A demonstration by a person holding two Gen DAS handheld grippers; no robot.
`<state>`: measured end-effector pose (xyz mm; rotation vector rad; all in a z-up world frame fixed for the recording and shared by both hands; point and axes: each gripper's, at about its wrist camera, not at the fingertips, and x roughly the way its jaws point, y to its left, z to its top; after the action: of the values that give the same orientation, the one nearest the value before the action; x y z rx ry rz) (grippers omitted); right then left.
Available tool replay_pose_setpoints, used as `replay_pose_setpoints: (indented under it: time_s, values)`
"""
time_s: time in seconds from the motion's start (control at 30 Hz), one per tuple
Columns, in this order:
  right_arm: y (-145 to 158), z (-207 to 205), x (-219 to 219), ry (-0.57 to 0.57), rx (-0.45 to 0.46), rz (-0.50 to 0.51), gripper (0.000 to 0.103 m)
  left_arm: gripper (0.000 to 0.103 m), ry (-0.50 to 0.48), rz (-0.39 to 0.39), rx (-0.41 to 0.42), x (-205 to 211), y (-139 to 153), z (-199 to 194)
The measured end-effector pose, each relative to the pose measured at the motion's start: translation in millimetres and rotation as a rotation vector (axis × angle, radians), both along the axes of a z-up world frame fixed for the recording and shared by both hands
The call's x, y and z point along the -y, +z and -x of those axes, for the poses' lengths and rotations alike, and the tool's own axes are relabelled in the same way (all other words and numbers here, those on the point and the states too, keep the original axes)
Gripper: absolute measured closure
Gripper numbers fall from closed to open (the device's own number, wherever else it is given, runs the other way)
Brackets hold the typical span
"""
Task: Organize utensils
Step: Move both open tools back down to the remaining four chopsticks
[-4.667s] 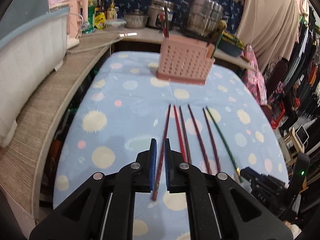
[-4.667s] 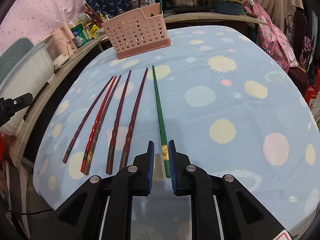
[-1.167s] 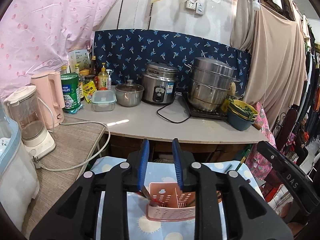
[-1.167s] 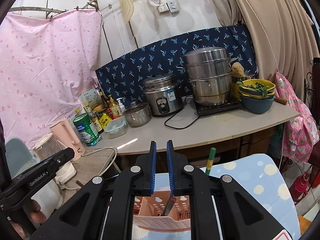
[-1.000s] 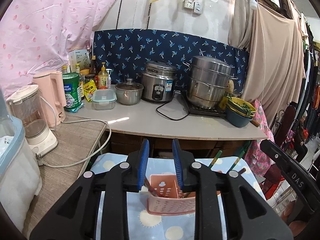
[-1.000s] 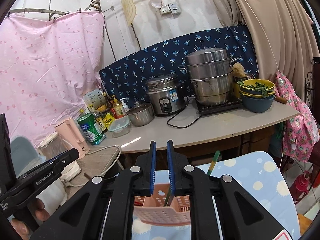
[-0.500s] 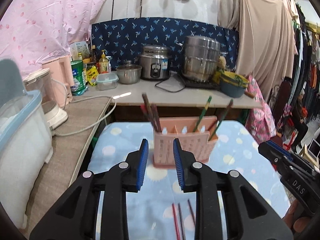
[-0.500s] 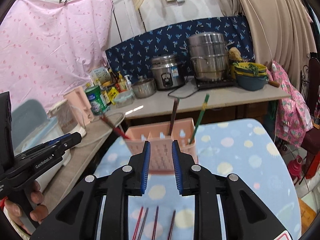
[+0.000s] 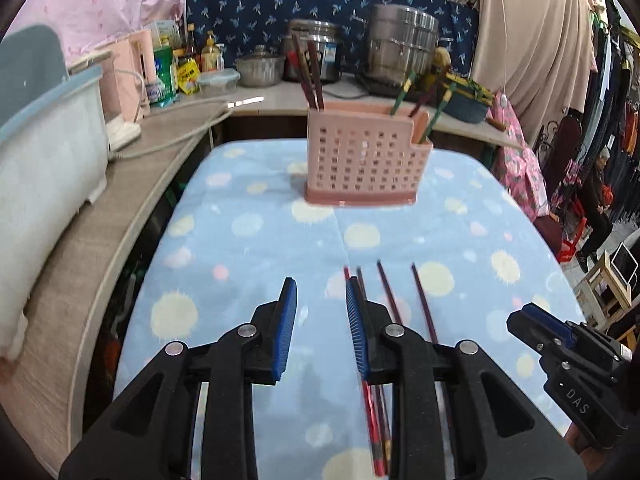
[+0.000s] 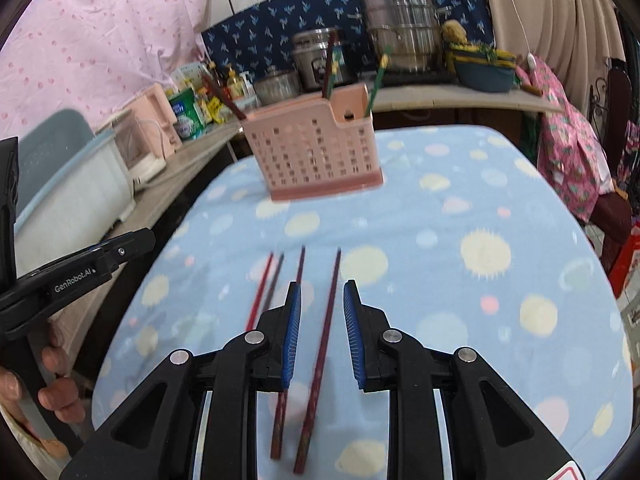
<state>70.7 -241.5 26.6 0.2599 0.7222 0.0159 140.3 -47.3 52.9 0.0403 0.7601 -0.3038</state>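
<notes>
A pink perforated utensil holder [image 9: 366,162] stands at the far end of the blue spotted tablecloth [image 9: 248,256]; it also shows in the right wrist view [image 10: 314,156]. It holds red and green chopsticks [image 9: 310,74]. Several dark red chopsticks [image 9: 386,292] lie side by side on the cloth, also in the right wrist view [image 10: 330,300]. My left gripper [image 9: 320,300] is open and empty, just left of the leftmost chopsticks. My right gripper [image 10: 319,300] is open and empty, above the rightmost chopstick, which lies between its fingers.
A wooden counter [image 9: 120,208] runs along the left with a white tub [image 9: 44,160] and a kettle [image 9: 128,76]. Pots [image 9: 402,44], a rice cooker and bottles stand on the back counter. Clothes hang at the right [image 9: 532,40]. The table edge drops off right.
Both grippers let go of a chopstick in the holder, drew back and came down low over the cloth. Both are open wider now. Fewer chopsticks lie on the cloth than at first.
</notes>
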Motion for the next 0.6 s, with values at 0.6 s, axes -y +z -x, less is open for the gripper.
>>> replay_pose_setpoints:
  time_s: [0.6]
  values:
    - [-69, 43, -32, 0.032, -0.144, 0.006, 0.081, 0.069, -0.003, -0.083, -0.175, -11, -77, 48]
